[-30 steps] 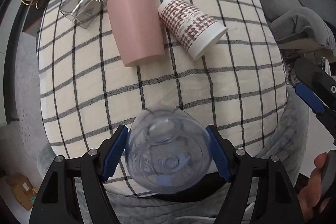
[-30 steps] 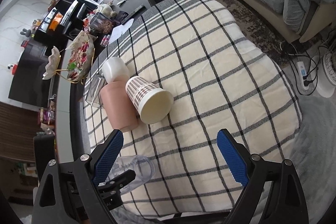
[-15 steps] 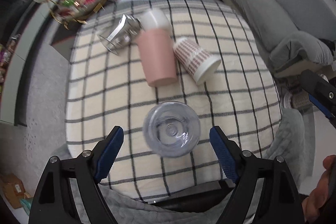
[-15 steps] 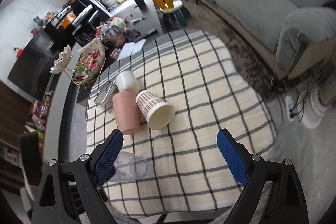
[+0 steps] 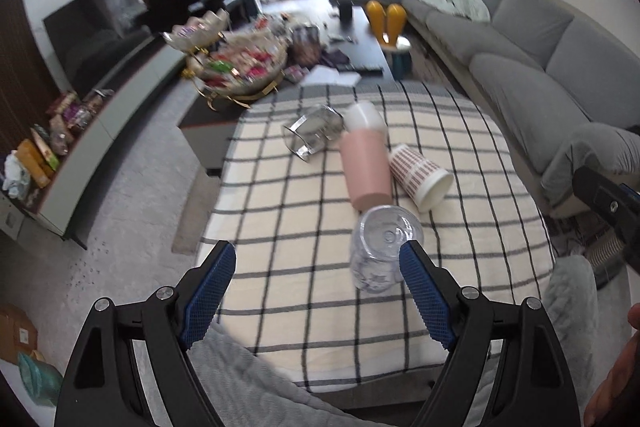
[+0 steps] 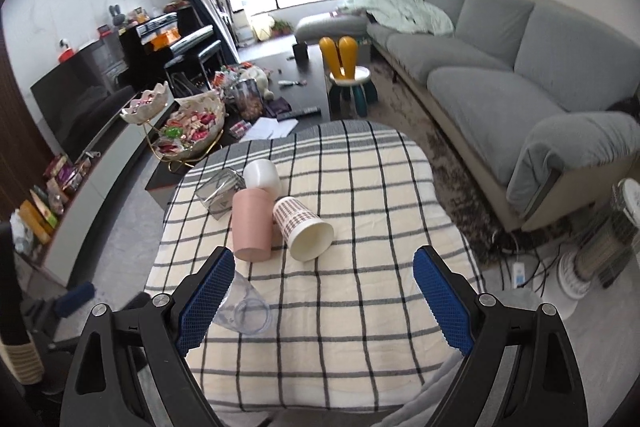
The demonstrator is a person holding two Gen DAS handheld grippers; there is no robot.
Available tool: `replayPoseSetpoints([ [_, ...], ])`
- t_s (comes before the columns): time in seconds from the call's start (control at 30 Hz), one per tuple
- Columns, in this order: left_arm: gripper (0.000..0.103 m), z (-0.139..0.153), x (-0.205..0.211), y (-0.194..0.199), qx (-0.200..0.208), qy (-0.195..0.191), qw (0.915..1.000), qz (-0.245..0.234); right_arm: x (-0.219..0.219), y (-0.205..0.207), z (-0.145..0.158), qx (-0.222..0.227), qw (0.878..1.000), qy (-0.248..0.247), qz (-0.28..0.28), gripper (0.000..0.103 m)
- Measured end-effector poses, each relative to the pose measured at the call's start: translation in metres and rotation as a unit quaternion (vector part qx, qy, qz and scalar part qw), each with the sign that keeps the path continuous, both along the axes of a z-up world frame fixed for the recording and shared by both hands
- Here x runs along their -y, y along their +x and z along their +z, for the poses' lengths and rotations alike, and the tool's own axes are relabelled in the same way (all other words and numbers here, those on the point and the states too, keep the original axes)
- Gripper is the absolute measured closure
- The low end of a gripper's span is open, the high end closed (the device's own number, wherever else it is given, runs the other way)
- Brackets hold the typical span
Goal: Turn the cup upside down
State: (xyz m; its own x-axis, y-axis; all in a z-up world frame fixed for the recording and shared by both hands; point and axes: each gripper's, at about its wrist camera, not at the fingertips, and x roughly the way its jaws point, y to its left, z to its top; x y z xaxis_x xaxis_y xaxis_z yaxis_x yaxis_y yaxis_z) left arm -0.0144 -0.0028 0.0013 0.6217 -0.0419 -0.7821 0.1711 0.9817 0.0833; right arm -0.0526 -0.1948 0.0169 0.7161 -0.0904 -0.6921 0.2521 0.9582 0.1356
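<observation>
A clear plastic cup (image 5: 382,251) stands upside down on the checked cloth, base up; it also shows in the right wrist view (image 6: 246,311), partly behind my right gripper's left finger. My left gripper (image 5: 320,291) is open and empty, pulled back above the near edge, the cup just inside its right finger. My right gripper (image 6: 324,299) is open and empty, held above the near side of the table.
A pink cup (image 5: 366,169), a houndstooth paper cup (image 5: 420,173), a white cup (image 5: 364,117) and a clear box (image 5: 314,135) lie on the checked table (image 5: 288,211). A snack bowl stand (image 5: 236,71) is beyond it and a grey sofa (image 5: 532,75) to the right.
My left gripper opened, let go of the clear cup and drew back and up. The cup now stands upside down on the cloth. My right gripper also rose and pulled back.
</observation>
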Motion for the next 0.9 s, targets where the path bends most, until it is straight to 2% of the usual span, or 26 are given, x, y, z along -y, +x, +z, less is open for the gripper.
replayPoseSetpoints([
  [0.13,0.016,0.005,-0.01,-0.015,0.026,-0.007,0.9996,0.011,-0.014,-0.012,0.004,0.015,0.999,-0.031,0.004,0.01],
  [0.33,0.016,0.008,-0.021,-0.031,0.04,-0.016,0.9988,0.024,-0.024,-0.028,0.005,0.023,0.998,-0.066,-0.004,0.008],
  [0.53,0.013,0.011,-0.022,-0.043,0.055,-0.02,0.998,0.023,-0.024,-0.034,-0.002,0.012,0.997,-0.071,-0.008,0.008],
  [0.9,0.013,0.012,-0.025,-0.045,0.055,-0.022,0.998,0.023,-0.023,-0.038,-0.001,0.016,0.997,-0.071,-0.008,0.008],
])
